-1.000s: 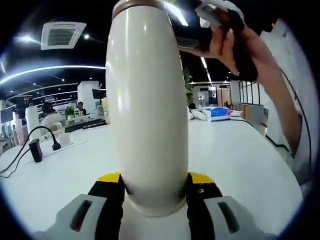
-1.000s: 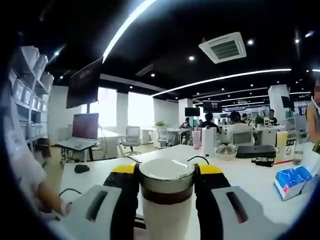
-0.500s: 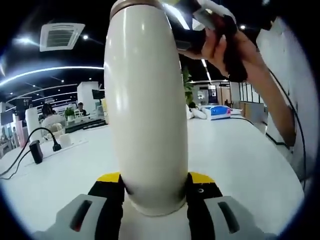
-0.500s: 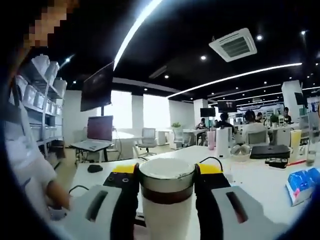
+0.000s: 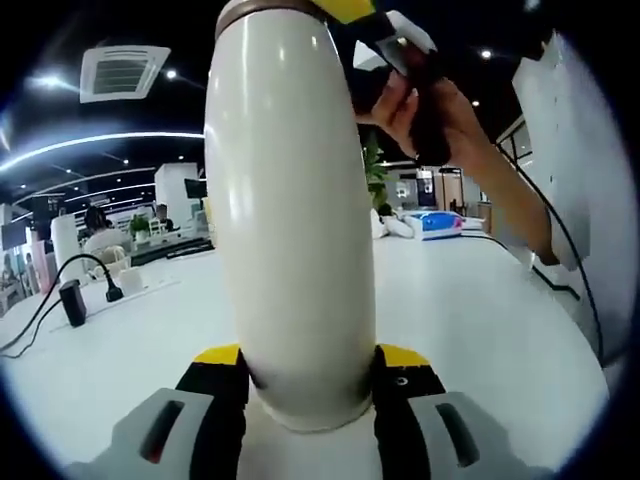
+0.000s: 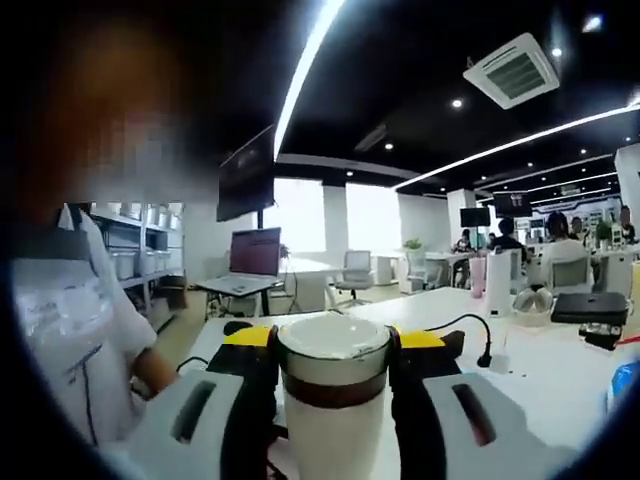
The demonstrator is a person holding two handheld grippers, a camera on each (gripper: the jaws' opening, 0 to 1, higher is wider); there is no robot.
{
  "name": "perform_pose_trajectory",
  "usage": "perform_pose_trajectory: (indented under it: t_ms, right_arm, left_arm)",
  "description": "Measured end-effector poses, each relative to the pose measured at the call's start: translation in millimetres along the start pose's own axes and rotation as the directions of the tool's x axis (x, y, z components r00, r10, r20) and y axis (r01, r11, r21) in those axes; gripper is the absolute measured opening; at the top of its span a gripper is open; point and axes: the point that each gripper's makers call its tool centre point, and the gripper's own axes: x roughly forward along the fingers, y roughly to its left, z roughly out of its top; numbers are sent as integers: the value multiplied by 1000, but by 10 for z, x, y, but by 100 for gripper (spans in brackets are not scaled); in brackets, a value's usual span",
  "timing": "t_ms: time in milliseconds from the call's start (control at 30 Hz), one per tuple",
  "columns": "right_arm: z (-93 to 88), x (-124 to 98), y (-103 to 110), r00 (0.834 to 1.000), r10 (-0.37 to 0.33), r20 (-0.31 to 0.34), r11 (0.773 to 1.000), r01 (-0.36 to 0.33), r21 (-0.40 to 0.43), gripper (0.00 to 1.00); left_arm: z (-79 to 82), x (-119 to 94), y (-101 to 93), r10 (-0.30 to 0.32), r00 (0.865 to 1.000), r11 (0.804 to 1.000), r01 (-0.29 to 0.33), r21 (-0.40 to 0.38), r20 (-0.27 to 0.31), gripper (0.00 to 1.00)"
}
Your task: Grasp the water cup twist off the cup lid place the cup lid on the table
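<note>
We see left gripper (image 5: 310,375) squeezing bottom of tall cream water cup (image 5: 290,220), cup upright above white table (image 5: 470,320). Up top, right gripper (image 6: 332,350) squeezes cup lid (image 6: 333,345), both jaws tight on sides, lid sitting on cup. We see person's hand (image 5: 425,115) holding that gripper. Black cable (image 5: 60,275) lies on table, far left.
</note>
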Motion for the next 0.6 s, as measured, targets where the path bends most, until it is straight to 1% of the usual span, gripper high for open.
perform_pose_trajectory:
  t_ms: [100,200,300,433,600]
  right_arm:
    - [-5,4,18,998,68,-11,998,-68,8,46]
    - [-7,6,20,993,116,-13,993,-115,12,46]
    - [-8,5,39,984,175,-14,985,-175,14,46]
    - [-11,-8,54,970,242,-2,970,-242,10,46]
    - [-12,-38,81,942,336,2,942,-336,13,46]
  left_arm:
    - [-2,2,-3,-1,1000,1000,1,1,0,50]
    - [-3,6,-3,-2,1000,1000,2,2,0,50]
    - [-4,6,-4,-3,1000,1000,3,3,-1,50]
    - [-12,12,-1,-4,1000,1000,4,5,-1,50]
    - [-25,20,1,-7,1000,1000,7,13,-3,50]
